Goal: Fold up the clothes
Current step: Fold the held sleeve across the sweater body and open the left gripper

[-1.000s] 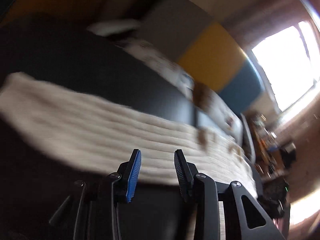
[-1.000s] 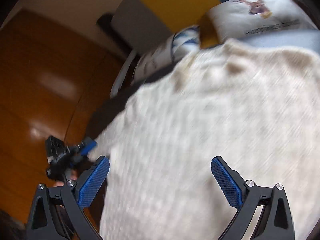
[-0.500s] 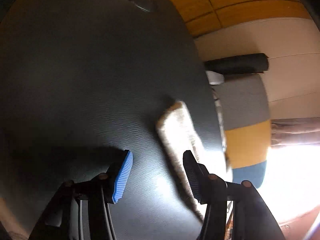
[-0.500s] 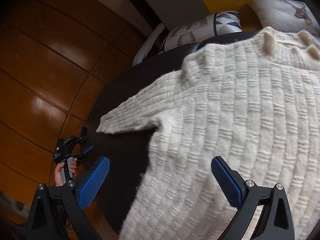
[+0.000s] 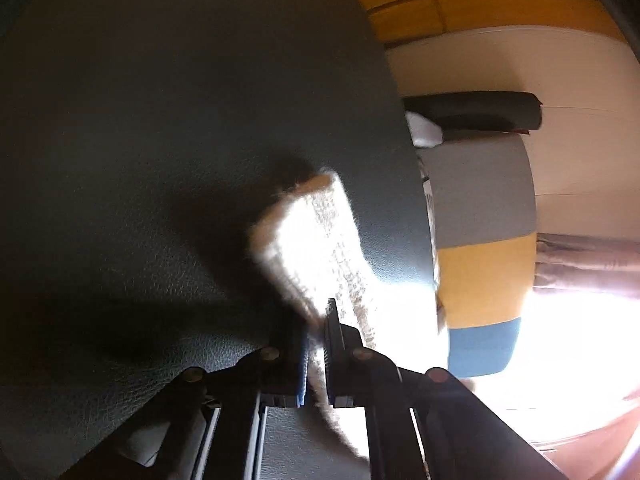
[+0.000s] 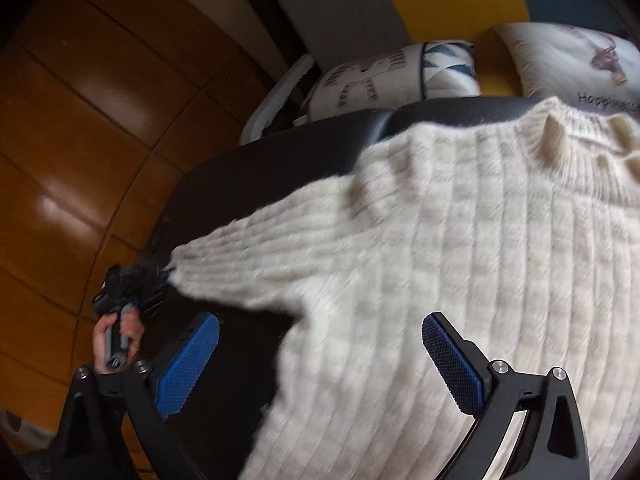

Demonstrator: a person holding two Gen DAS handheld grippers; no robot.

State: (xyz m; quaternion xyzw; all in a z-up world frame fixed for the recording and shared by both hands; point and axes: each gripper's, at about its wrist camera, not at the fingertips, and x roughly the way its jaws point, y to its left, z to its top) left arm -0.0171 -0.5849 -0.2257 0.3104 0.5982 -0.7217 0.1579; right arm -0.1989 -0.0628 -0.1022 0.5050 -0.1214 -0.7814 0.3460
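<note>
Sweater (image 6: 460,280) sleeve (image 5: 316,240): left claw (image 5: 316,356) pinched on cuff edge, prob. thinly (blurry). Right claw (image 6: 320,360) wide open, empty; carry cuff toward 3 o'clock, over chest.

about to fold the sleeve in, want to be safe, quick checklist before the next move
1. Left tongs shut on the sleeve near its cuff: ok.
2. Right tongs open, holding nothing: ok.
3. Sweater body flat on the black table: ok where visible; hem out of view.
4. Sleeve untwisted: cannot tell, blurred.
5. Pillows off the sweater: ok.
</note>
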